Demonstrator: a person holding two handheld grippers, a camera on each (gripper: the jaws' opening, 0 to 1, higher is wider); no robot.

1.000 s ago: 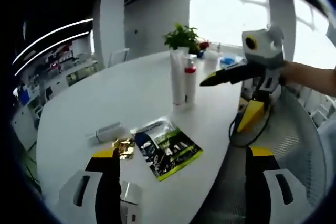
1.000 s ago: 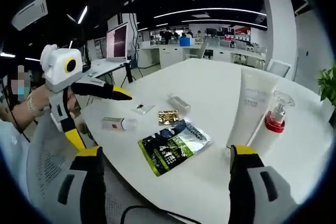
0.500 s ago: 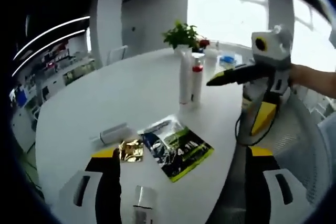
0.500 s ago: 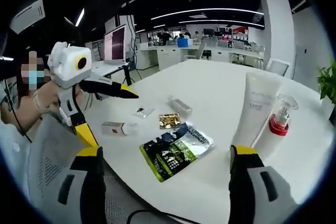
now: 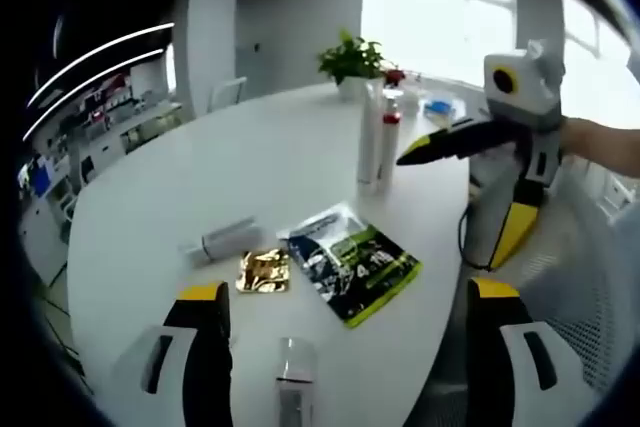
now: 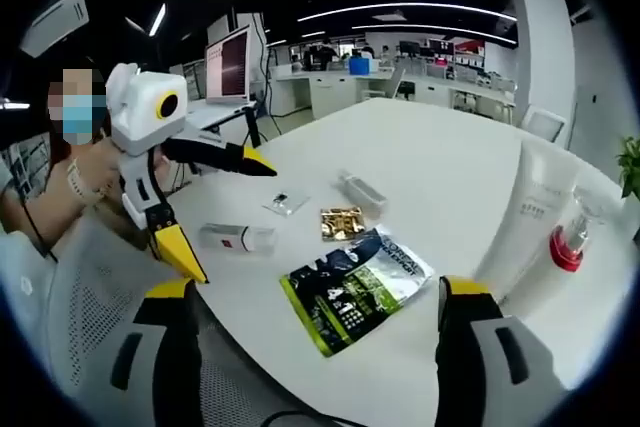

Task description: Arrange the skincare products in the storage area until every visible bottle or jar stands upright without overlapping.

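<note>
On the white table [image 5: 180,177], catalogued from the skincare items outward:

1. White tube [image 6: 533,217], upright on its cap, far side of the table from the person; in my left gripper view [image 5: 370,142] it stands before the potted plant [image 5: 350,57].
2. Pump bottle with red collar [image 6: 570,242], upright, touching or just beside the tube (I cannot tell which).
3. Clear small bottle [image 5: 228,240], lying on its side, near the gold sachet [image 5: 264,270].
4. Green-and-black pouch [image 6: 358,287], flat, just beside the gold sachet [image 6: 342,222].
5. White tube with red band [image 6: 237,237], lying flat near the table's edge; its label is too blurred to read.
6. Small clear packet [image 6: 286,203], flat, near my left gripper's tips.

My left gripper [image 6: 262,161]: held above the table edge, its 2 yellow-tipped jaws drawn together on nothing. My right gripper [image 5: 412,155]: held in the air just beside the upright pair, jaws likewise together and bare. A person's hand [image 6: 95,182] holds the left one.
</note>
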